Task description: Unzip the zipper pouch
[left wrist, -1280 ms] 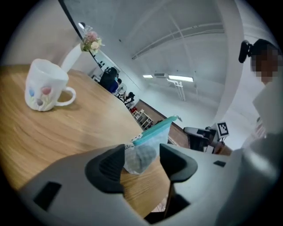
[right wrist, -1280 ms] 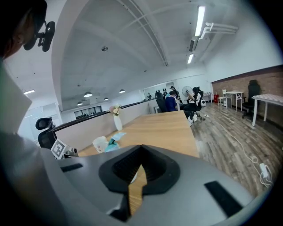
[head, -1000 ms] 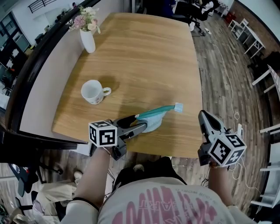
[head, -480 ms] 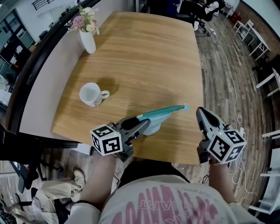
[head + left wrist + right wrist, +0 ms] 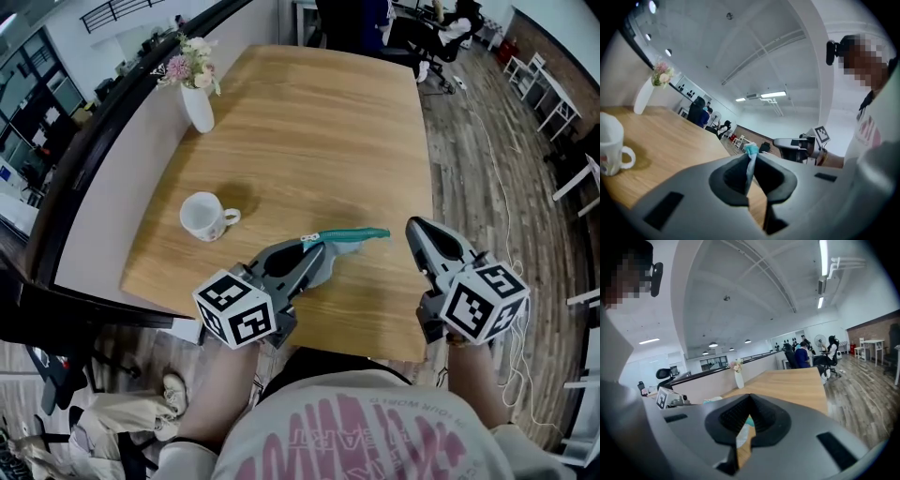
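The teal zipper pouch is a slim strip above the table's near edge, pale below its teal top. My left gripper holds its left end. Its jaws are closing, and the pouch's edge stands pinched between the pads in the left gripper view. My right gripper is shut and holds nothing, its tip just right of the pouch's free end and apart from it. A bit of the pouch shows through the gap below the right gripper's jaws.
A white mug stands on the wooden table left of the pouch. A white vase with flowers is at the far left edge. Wood floor, chairs and seated people lie beyond the table's right and far sides.
The left gripper's jaws went from wide apart to closed on the pouch's left end. The pouch turned more level. The right gripper moved up, closer to the pouch's right end.
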`<move>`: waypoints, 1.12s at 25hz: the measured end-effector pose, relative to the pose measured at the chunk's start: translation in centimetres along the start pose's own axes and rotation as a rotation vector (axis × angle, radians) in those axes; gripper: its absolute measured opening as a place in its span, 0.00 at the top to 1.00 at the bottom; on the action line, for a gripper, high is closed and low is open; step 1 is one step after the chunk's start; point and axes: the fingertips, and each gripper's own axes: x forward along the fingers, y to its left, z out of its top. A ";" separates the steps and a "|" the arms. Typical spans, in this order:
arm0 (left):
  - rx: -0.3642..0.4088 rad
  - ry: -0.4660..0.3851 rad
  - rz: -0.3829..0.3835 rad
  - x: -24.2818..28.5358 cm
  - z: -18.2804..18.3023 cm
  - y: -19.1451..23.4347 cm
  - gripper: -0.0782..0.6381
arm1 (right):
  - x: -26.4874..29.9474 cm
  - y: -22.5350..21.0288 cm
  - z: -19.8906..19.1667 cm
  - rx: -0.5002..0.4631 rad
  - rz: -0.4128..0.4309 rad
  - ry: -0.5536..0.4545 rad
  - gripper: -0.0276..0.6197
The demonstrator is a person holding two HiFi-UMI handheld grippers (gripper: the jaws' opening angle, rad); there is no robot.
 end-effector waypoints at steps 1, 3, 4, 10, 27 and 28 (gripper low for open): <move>0.035 -0.004 0.019 0.0 0.7 -0.3 0.85 | 0.3 1.3 0.7 -0.006 0.057 -0.009 0.96; 0.104 -0.012 0.067 -0.2 2.1 -0.9 0.85 | 1.1 4.5 1.8 -0.031 0.193 -0.014 0.96; 0.136 -0.014 0.094 -0.3 2.7 -1.1 0.85 | 1.6 6.2 2.1 -0.053 0.259 -0.003 0.94; 0.267 0.008 0.247 -0.7 5.4 -1.9 0.86 | 4.3 13.5 3.5 -0.292 0.417 0.068 0.79; 0.379 0.087 0.371 -2.4 5.3 -2.2 0.86 | 6.1 18.0 1.8 -0.594 0.374 0.149 0.77; 0.386 0.094 0.374 -2.4 5.2 -2.2 0.86 | 6.1 18.0 1.7 -0.590 0.372 0.152 0.77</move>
